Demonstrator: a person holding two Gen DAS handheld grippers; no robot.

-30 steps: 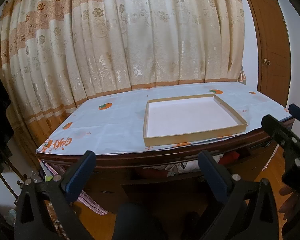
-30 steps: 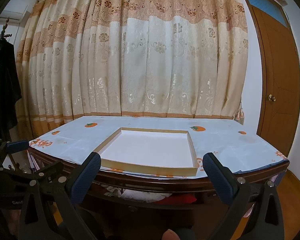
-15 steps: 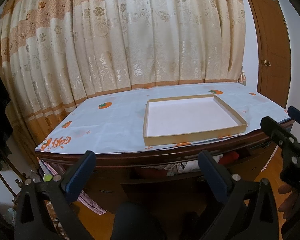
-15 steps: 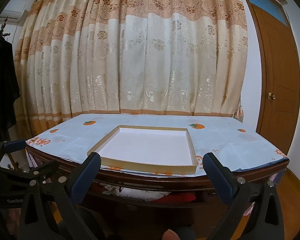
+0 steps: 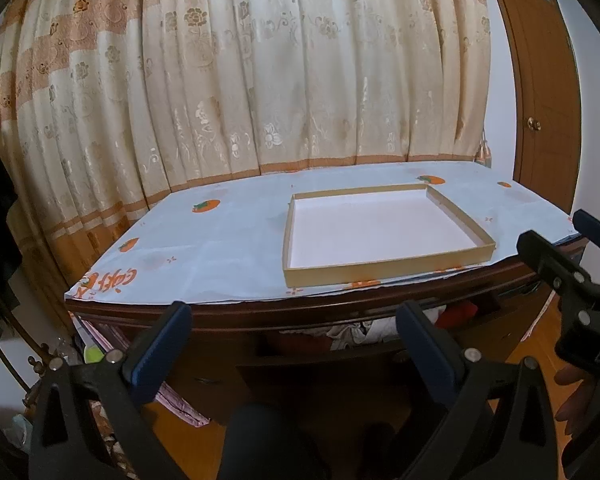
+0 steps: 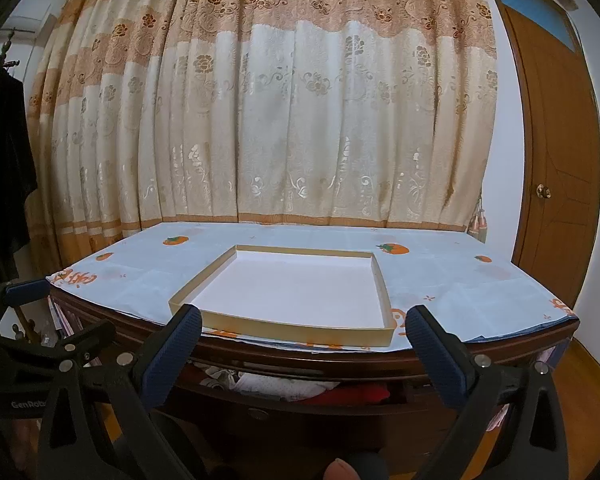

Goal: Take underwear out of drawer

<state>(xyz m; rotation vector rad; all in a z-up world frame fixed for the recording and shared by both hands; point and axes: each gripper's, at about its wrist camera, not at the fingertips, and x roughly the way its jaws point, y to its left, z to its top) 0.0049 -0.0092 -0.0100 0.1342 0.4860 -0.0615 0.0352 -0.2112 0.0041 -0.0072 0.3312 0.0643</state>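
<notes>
- Left view: left gripper [image 5: 292,330] gaping, empty; right gripper [image 5: 572,248] alongside.
- Right view: right gripper [image 6: 302,336] gaping; white underwear [image 6: 284,385] in open drawer [image 6: 300,408], door [image 6: 556,184].

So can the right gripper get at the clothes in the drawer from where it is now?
Probably yes. The right gripper is open and empty, facing the drawer, which stands slightly open with clothes showing. The gap under the tabletop looks narrow, so pulling the drawer further out first may help.
</notes>
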